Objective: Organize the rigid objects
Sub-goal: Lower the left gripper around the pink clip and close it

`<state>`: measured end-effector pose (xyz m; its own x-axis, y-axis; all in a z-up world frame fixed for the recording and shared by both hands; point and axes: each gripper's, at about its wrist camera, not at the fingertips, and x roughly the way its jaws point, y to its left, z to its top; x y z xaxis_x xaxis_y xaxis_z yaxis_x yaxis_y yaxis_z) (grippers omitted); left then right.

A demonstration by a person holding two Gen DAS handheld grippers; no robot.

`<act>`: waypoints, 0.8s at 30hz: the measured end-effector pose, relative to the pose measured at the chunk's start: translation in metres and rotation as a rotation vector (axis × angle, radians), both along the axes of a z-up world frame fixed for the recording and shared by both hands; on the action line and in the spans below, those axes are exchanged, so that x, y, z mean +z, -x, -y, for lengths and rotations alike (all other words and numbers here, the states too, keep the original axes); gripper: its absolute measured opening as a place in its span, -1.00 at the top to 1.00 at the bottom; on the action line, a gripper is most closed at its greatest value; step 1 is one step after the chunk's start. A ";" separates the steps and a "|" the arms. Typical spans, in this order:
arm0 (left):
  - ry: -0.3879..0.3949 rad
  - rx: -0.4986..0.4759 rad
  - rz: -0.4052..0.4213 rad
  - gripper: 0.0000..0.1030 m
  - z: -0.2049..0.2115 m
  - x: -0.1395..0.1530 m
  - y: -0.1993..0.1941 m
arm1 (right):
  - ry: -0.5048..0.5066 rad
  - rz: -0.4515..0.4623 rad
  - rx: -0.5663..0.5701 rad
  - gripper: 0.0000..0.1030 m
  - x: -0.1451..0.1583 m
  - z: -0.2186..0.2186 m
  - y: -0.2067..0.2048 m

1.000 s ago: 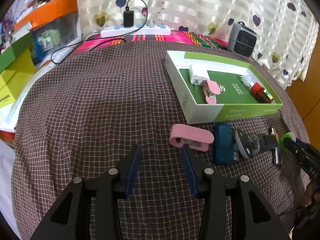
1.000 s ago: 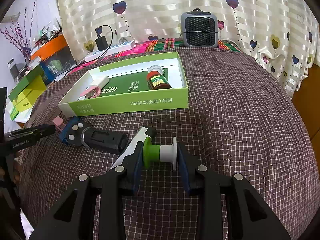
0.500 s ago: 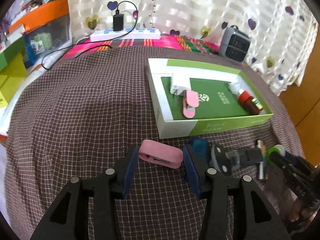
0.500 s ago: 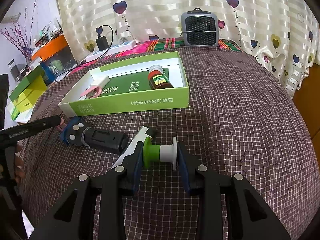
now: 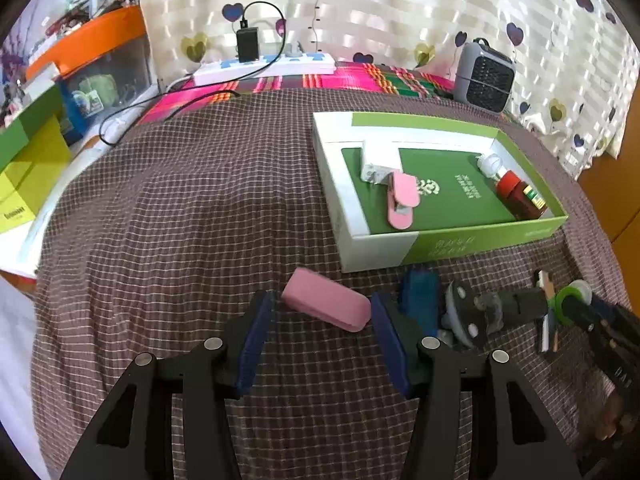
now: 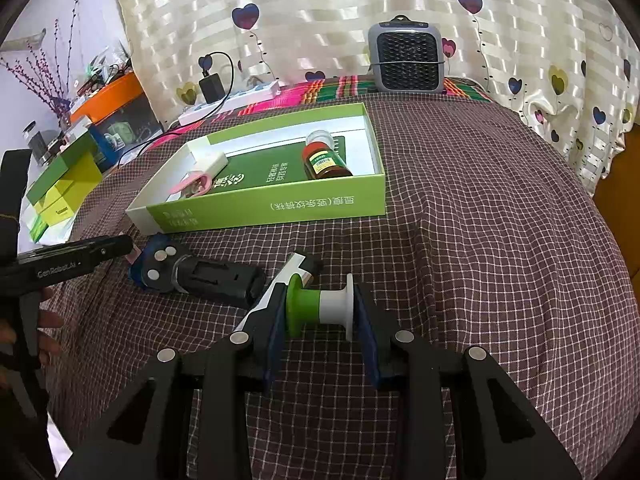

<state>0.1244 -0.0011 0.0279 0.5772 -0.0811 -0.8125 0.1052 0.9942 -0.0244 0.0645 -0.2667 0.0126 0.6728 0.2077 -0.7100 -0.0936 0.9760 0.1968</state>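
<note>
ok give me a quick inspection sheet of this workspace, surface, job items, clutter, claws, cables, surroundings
surface: brown checked cloth, rumpled.
job's things: green box holds a brown bottle, a pink clip and a white block; outside it lie a pink case, a blue item, a black mount and a silver piece.
clutter: nothing seen on the cloth.
claws: left claw opening, pink case between its jaws, pads off it; right claw shut on green-white spool.
cables: black cable from charger on power strip.
surroundings: heart curtain, grey fan, bins and boxes at left.
</note>
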 end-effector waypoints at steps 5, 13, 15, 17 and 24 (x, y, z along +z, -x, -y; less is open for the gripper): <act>-0.039 -0.001 0.005 0.00 -0.009 0.001 0.003 | 0.001 0.000 -0.001 0.34 0.000 0.000 0.000; -0.017 0.010 0.015 0.00 -0.019 0.003 0.005 | 0.007 -0.001 0.003 0.34 0.000 -0.001 0.000; 0.008 0.007 0.016 0.00 -0.019 0.004 0.006 | 0.007 -0.001 0.003 0.34 0.000 -0.001 0.000; 0.043 0.002 0.014 0.00 -0.018 0.004 0.005 | 0.006 -0.002 0.003 0.34 0.000 -0.001 0.000; 0.047 0.035 0.005 0.00 -0.012 -0.004 -0.007 | 0.004 -0.004 0.002 0.34 0.000 0.000 -0.001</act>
<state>0.1317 0.0112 0.0237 0.5843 -0.0989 -0.8055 0.0703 0.9950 -0.0712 0.0656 -0.2663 0.0128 0.6696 0.2065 -0.7134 -0.0953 0.9765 0.1933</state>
